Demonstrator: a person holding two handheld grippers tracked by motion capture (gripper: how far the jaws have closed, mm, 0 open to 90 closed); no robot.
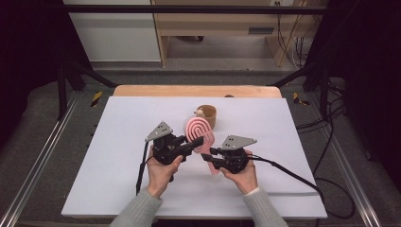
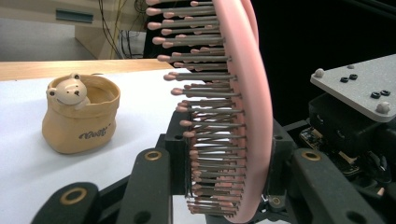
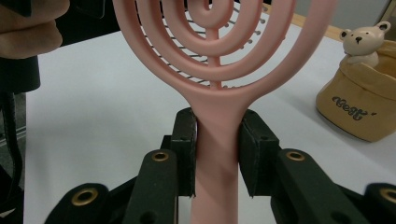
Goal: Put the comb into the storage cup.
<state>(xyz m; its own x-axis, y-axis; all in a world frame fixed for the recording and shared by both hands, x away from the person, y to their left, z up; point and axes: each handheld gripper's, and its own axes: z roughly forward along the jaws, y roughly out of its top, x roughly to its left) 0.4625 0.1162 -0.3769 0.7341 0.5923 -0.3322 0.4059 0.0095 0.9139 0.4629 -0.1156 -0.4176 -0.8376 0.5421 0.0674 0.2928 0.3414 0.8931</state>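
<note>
Tan bear-faced cup (image 1: 208, 115) standing upright on white tabletop (image 1: 123, 142), wooden shelving (image 1: 222, 23) well behind

In the left gripper view the top of the pink hairbrush (image 2: 247, 93) runs off the upper edge, and we lose its handle behind the head. In the right gripper view the handle's lower end drops past the bottom edge — the brush's near rings blur. The bear pot (image 3: 362, 100) is cut by the right edge — its lettering we cannot read.

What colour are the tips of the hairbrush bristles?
Pink, on grey bristles of the hairbrush; the left gripper view shows it best.
</note>
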